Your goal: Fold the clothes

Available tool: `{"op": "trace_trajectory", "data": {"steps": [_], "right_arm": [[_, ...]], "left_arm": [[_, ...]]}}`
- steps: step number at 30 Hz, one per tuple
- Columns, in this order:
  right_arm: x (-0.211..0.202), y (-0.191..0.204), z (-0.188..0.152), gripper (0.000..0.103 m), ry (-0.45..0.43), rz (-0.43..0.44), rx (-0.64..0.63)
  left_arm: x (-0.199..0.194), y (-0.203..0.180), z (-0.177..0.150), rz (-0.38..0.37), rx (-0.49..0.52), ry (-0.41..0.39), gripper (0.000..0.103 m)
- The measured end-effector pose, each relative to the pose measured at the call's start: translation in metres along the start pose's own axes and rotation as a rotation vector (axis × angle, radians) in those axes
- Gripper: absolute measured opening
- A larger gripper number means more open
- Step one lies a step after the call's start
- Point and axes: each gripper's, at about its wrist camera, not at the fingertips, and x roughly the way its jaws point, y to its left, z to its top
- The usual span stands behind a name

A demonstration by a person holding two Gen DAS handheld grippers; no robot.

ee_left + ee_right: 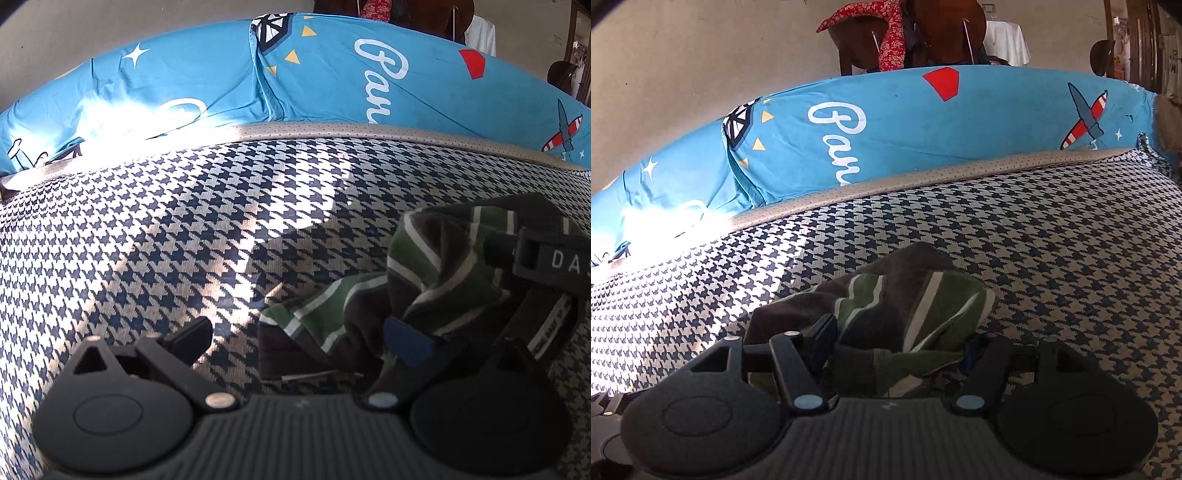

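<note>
Right tool (897, 341) pinches a bunched fold of the striped garment (908, 295), lifting it off the houndstooth bed (1071, 236) so it can be laid over. Left tool (299, 338) is spread, one finger under the cloth, ready to take an edge.

A domestic bedroom. A bed with a houndstooth-patterned mattress cover (1052, 236) and perforated beige edging (923, 177) lies against a plain plastered wall (701, 55). A blue printed bolster pillow (905, 122), decorated with aeroplanes and script lettering, runs along the far side. Behind it, a dark wooden chair (945, 33) carries a red floral cloth (892, 33).
</note>
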Motion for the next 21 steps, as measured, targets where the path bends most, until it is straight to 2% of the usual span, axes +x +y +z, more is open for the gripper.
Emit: {"op": "trace_trajectory", "data": {"steps": [2, 5, 8, 15, 21], "right_arm": [[0.001, 0.001, -0.001, 0.040, 0.008, 0.013, -0.011], [0.001, 0.003, -0.003, 0.027, 0.007, 0.019, -0.024], [-0.003, 0.004, -0.003, 0.019, -0.017, 0.017, -0.028], [-0.022, -0.012, 0.003, 0.015, -0.099, 0.019, 0.041], [-0.043, -0.037, 0.009, 0.015, -0.169, -0.037, 0.097]], "left_arm": [[0.000, 0.000, 0.000, 0.001, 0.000, 0.000, 0.103], [-0.001, -0.001, 0.000, 0.002, 0.002, -0.002, 0.103], [-0.003, -0.001, 0.000, 0.003, 0.002, -0.006, 0.103], [-0.008, 0.003, 0.000, 0.008, -0.006, -0.018, 0.103], [-0.012, 0.007, 0.000, 0.012, -0.013, -0.025, 0.103]]}}
